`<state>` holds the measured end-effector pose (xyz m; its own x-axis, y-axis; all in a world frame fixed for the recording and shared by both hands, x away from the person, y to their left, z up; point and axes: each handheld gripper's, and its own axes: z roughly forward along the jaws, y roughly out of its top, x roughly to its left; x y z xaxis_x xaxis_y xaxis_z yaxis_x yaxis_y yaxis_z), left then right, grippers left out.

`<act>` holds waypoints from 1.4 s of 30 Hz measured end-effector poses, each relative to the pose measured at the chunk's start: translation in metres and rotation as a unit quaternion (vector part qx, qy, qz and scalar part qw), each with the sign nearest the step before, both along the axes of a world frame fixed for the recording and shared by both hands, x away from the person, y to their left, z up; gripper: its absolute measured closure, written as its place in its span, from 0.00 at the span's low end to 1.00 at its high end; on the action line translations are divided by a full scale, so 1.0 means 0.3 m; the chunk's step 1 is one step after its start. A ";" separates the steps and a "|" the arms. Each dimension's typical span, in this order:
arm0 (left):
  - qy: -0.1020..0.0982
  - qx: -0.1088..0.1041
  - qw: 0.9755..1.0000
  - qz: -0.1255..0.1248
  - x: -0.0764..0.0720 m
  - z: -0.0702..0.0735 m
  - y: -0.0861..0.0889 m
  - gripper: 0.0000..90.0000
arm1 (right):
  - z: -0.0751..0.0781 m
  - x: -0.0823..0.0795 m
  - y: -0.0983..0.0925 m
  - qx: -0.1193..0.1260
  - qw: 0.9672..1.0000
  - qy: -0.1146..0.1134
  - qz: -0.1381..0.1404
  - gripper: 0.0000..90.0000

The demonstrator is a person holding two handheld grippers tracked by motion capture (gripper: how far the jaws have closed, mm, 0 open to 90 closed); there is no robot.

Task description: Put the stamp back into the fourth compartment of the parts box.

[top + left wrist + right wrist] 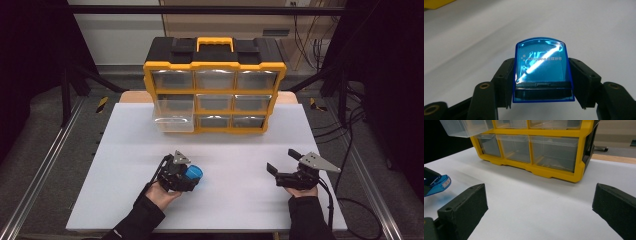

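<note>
Left tongs [196,176]: clamped on the blue case [194,173], one black jaw pressing each side of it, as the left gripper view shows
Blue case [542,67]: translucent blue plastic with a rounded top edge and a dark band at its base; held above the white tabletop [125,165], left of the middle and nearer the front edge
Right tongs [281,161]: jaws set wide apart with nothing between them, over the right part of the tabletop near the front edge
Organizer [215,85]: yellow and black cabinet of clear drawers, standing at the back edge of the tabletop, centred
Open drawer [173,116]: clear drawer on the organizer's left column, pulled out toward the front
Separation: the two tongs are well apart
</note>
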<state>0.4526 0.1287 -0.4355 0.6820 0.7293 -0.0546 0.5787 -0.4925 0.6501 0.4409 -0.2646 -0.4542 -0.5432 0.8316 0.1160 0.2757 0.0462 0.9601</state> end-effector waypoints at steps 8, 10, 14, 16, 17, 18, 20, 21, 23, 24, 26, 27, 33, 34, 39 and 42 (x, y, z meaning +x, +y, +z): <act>-0.007 -0.012 1.000 0.005 0.003 0.033 0.037 0.45 | -0.001 0.000 0.000 -0.002 1.000 0.003 0.002 0.00; -0.008 -0.015 1.000 0.006 0.004 0.045 0.051 0.45 | -0.002 0.001 0.001 -0.003 1.000 0.003 0.002 0.00; -0.014 -0.022 1.000 0.008 0.005 0.067 0.075 0.45 | -0.001 0.000 0.001 -0.003 1.000 0.002 0.002 0.00; -0.016 -0.028 0.999 0.011 0.005 0.079 0.087 0.45 | -0.002 0.001 0.000 -0.004 1.000 0.003 0.002 0.00; -0.018 -0.029 0.999 0.011 0.005 0.086 0.094 0.45 | -0.003 0.002 0.001 -0.004 1.000 0.005 0.002 0.00; -0.020 -0.031 0.999 0.012 0.005 0.091 0.101 0.45 | -0.003 0.002 0.001 -0.004 1.000 0.005 0.002 0.00; -0.024 -0.033 0.999 0.013 0.004 0.105 0.116 0.45 | -0.003 0.002 0.002 -0.004 1.000 0.006 0.002 0.00; -0.025 -0.035 0.999 0.015 0.004 0.109 0.121 0.45 | -0.003 0.003 0.002 -0.004 1.000 0.006 0.002 0.00; -0.028 -0.040 0.999 0.017 0.005 0.123 0.136 0.45 | -0.004 0.004 0.002 -0.003 1.000 0.006 0.003 0.00; -0.029 -0.044 0.998 0.020 0.006 0.129 0.143 0.45 | -0.004 0.004 0.001 -0.005 1.000 0.007 0.003 0.00; -0.033 -0.049 0.998 0.021 0.005 0.143 0.156 0.45 | -0.004 0.004 0.002 -0.004 1.000 0.006 0.003 0.00; -0.035 -0.051 0.998 0.021 0.004 0.150 0.163 0.45 | -0.003 0.004 0.002 -0.004 1.000 0.006 0.003 0.00; -0.049 -0.064 0.996 0.029 -0.003 0.196 0.200 0.45 | -0.004 0.005 0.001 -0.008 1.000 0.005 0.002 0.00; -0.050 -0.068 0.996 0.029 -0.004 0.204 0.206 0.45 | -0.004 0.005 0.001 -0.008 1.000 0.005 0.001 0.00; -0.056 -0.081 0.995 0.030 -0.009 0.236 0.231 0.45 | -0.004 0.004 0.002 -0.010 1.000 0.004 0.002 0.00; -0.060 -0.089 0.994 0.030 -0.012 0.253 0.237 0.45 | -0.004 0.004 0.002 -0.009 1.000 0.004 0.002 0.00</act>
<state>0.4491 0.1999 -0.3595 0.6474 0.7545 -0.1077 0.5165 -0.3306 0.7899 0.4420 -0.2640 -0.4554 -0.5449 0.8318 0.1059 0.2835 0.0639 0.9568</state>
